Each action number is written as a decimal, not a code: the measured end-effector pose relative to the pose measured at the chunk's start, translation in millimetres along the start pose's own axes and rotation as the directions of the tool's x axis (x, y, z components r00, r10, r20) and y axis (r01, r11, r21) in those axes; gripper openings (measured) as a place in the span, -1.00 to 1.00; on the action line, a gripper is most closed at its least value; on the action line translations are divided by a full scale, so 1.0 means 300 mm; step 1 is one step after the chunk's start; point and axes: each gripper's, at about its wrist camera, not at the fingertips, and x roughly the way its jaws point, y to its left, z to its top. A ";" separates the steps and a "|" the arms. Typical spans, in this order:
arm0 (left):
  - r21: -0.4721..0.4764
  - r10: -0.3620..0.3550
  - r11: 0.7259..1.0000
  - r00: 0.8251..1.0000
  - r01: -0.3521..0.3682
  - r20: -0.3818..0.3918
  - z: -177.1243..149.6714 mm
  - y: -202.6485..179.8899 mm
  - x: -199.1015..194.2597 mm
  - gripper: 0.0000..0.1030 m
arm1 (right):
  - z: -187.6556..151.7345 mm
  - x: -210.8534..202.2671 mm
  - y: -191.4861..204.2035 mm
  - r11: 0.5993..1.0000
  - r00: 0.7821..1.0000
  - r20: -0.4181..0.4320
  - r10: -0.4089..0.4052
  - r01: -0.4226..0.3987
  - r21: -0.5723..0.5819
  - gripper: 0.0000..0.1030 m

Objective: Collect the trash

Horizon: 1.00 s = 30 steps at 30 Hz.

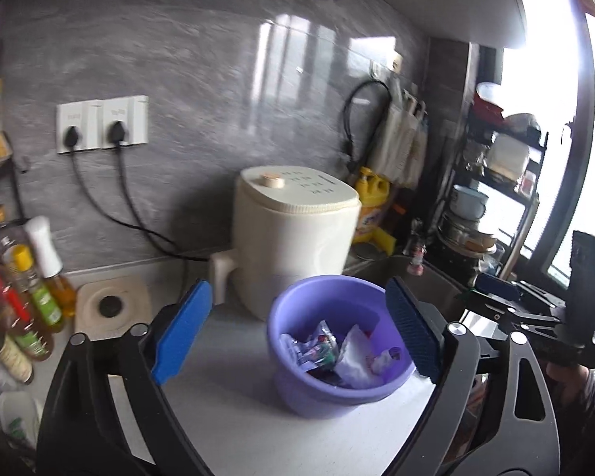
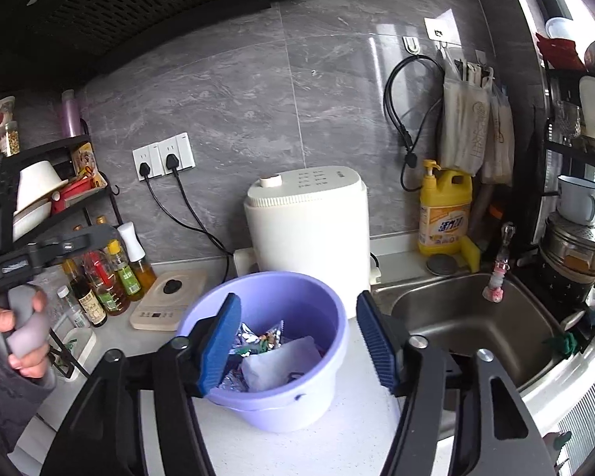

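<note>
Round lilac plastic bucket (image 2: 273, 357) stands on the pale speckled countertop (image 2: 337, 444), just in front of the cream cylindrical appliance (image 2: 309, 234) and left of the steel sink (image 2: 468, 321). Trash already inside: crinkled foil snack wrappers (image 2: 254, 341) and a crumpled white paper piece (image 2: 277, 365), all lying below the rim.

Right gripper (image 2: 297, 341) is spread wide with nothing held; its blue ribbed pads (image 2: 220, 341) hang over the bucket mouth, left pad above the near-left rim, right pad beyond the right rim. Left gripper (image 1: 297, 333) is likewise wide and empty, bucket (image 1: 337, 357) seen between its pads from the left side.

No loose trash is seen on the counter in either view, so collection is judged near done. Step in hand is judged to be a release over the bucket or a reach for the bucket itself; which one cannot be told.

To do it well: jaws should be kept wide until clear of the rim. The light bucket may tip or slide if a pad catches its wall. A lift straight up is advised, away from the oil bottles (image 2: 111, 277) at the left.
</note>
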 end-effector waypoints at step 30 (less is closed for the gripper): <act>-0.097 0.183 0.979 0.982 -0.178 0.037 -0.133 0.016 -0.692 0.88 | -0.045 -0.386 0.318 0.993 0.993 -0.018 0.114 -0.114 0.026 0.86</act>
